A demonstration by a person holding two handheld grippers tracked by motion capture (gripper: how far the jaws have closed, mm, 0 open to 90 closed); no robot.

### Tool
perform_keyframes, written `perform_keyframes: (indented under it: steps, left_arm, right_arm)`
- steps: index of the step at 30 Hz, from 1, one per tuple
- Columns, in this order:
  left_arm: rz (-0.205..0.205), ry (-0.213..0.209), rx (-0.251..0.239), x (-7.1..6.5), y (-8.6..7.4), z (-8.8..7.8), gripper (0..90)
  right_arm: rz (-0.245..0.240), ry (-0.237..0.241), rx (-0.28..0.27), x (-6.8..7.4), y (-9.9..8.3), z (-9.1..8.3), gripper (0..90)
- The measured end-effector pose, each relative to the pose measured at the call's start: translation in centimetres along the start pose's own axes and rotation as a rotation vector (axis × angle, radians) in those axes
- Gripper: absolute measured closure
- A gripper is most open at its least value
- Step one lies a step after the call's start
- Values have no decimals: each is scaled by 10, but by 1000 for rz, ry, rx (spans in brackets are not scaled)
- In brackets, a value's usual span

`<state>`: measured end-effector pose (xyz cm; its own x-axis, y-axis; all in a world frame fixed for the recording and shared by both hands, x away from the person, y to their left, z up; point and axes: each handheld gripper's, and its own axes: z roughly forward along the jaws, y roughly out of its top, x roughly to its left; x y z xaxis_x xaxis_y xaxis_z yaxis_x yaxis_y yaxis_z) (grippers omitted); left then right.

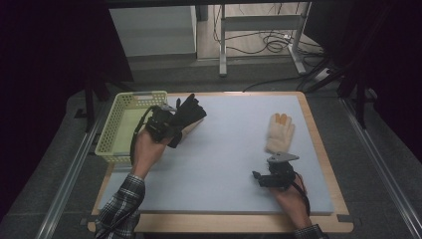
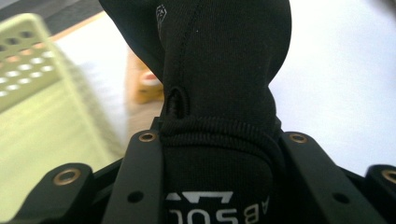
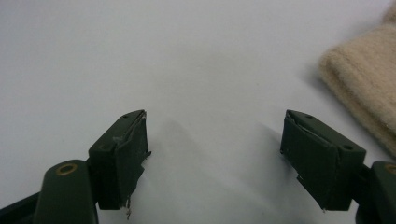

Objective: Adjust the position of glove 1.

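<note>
Black jaws of the left tool [image 2: 219, 154] were clamped on the cuff of one black glove [image 2: 219, 65], held above the bench [image 1: 224, 149]. Just left of that tool stood one pale green basket [image 1: 115, 130], nothing visible inside it. One cream knitted glove [image 1: 279, 132] lay just ahead of the right tool [image 3: 215, 149], whose jaws stood apart over bare bench.
</note>
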<state>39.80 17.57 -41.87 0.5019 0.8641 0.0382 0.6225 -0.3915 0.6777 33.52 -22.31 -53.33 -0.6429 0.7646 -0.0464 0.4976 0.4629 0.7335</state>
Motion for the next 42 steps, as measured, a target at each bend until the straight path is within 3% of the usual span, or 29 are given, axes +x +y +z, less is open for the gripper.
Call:
perform_keyframes:
  steps: [7,16,21,32,35,42]
  left_arm:
    - [-57,83,-9,38,-8,-12,642]
    - [-158,170,-23,89,-34,-24,630]
    - [-218,192,-15,111,-49,-24,630]
    - [-329,230,38,145,-78,-2,626]
    - [-343,224,60,152,-82,4,619]
    - [-335,231,145,161,-81,19,604]
  right_arm:
    - [0,0,0,0,0,0,227]
    - [0,0,-1,0,0,0,227]
    - [0,0,0,0,0,0,227]
    - [0,0,-2,0,0,0,227]
    - [0,0,-2,0,0,0,227]
    - [0,-1,-2,0,0,0,227]
